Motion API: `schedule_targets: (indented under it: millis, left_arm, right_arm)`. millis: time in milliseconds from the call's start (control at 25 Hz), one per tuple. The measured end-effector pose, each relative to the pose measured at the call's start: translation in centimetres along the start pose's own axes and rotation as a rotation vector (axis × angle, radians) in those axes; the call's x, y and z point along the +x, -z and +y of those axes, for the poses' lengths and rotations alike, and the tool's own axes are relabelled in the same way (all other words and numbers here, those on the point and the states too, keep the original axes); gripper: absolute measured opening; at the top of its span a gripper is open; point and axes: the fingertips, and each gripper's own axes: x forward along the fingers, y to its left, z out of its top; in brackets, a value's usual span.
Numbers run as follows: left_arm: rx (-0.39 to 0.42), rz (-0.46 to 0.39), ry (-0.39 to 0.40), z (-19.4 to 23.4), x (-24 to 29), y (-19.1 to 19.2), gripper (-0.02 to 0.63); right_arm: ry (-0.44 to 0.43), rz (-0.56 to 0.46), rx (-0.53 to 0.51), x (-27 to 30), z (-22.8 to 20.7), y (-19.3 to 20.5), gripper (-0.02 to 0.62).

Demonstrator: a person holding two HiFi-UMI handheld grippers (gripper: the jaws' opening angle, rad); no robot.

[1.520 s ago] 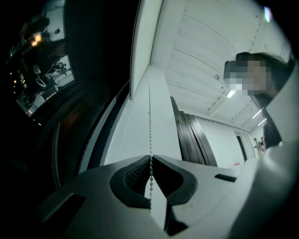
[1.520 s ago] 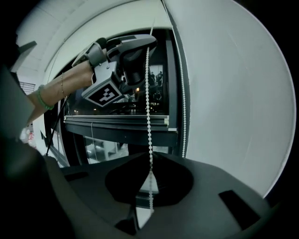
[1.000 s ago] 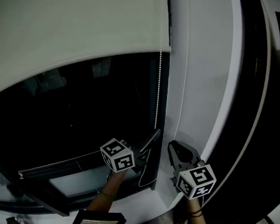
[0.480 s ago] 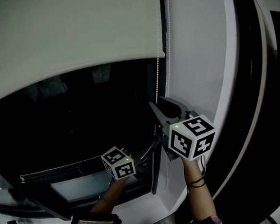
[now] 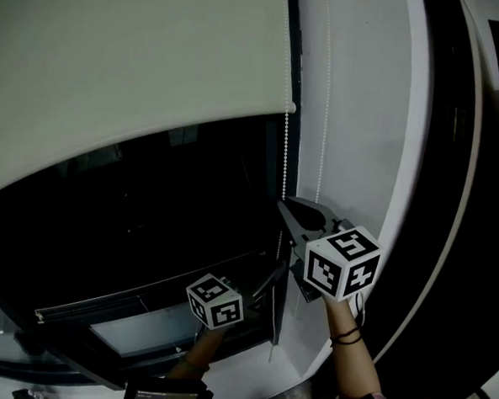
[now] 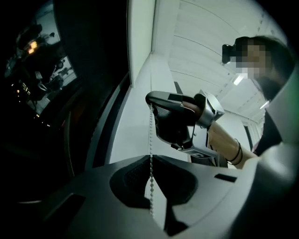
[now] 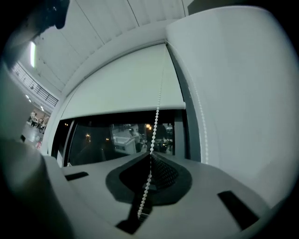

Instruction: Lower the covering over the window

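Cream fabric roller blind (image 5: 131, 69) covers the frame's upper left, with dark window glass (image 5: 147, 222) below it. My left hand-held gripper (image 5: 273, 272) pinches the white beaded cord (image 5: 285, 154) at lower centre. My right hand-held gripper (image 5: 288, 210), its jaws just closing, clamps the cord higher up.

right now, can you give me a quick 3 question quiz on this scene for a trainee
1. True or false: the blind covers the whole window.
2. What do both pairs of jaws grip? A the blind's bottom edge; B the bead chain; C the window frame.
3. Which is higher on the chain, the left gripper or the right gripper?

Key:
1. False. The lower part of the window shows dark below the blind.
2. B.
3. The right gripper. Its jaws have just been closing, with the chain between them.
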Motion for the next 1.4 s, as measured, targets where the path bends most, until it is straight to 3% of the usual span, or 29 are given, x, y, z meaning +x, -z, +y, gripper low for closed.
schedule_targets:
  millis: [160,240,360,440,560,720,840,1080,1200,1400]
  left_arm:
    - [0.035,0.14,-0.027,0.2,-0.8,4.1,0.011]
    - [0.013,0.158,-0.033,0.0,-1.6,5.4,0.011]
    - [-0.058,0.025,-0.033,-0.4,-2.8,3.8,0.011]
    - [-0.049,-0.066,-0.045,-0.5,-3.5,1.7,0.011]
    - [0.022,-0.075,-0.068,-0.5,-3.6,-0.8,0.016]
    - [0.127,-0.044,-0.06,0.0,-2.3,-2.2,0.119]
    - [0.177,-0.001,-0.034,-0.1,-1.2,-2.5,0.146]
    - [0.143,-0.074,0.017,-1.6,0.1,-4.5,0.144]
    - [0.152,-0.069,-0.017,-1.1,0.3,-4.6,0.015]
    - [0.117,-0.043,-0.06,-0.6,0.6,-4.5,0.014]
  right_arm:
    - [0.043,0.08,-0.028,-0.6,-0.7,4.2,0.014]
    - [0.061,0.101,-0.01,-1.1,-1.1,6.2,0.014]
    - [0.094,0.161,-0.038,-1.8,-1.8,8.8,0.014]
    - [0.098,0.228,-0.057,-2.1,-1.7,11.4,0.014]
    - [0.084,0.308,-0.011,-2.8,-1.0,16.6,0.014]
    - [0.049,0.331,0.086,-4.1,1.7,21.0,0.014]
    - [0.02,0.306,0.109,-4.3,3.7,21.3,0.014]
    - [0.003,0.292,0.127,-4.5,5.1,20.9,0.014]
    - [0.003,0.294,0.123,-4.9,5.2,20.8,0.014]
    - [0.013,0.297,0.111,-5.3,5.4,20.7,0.014]
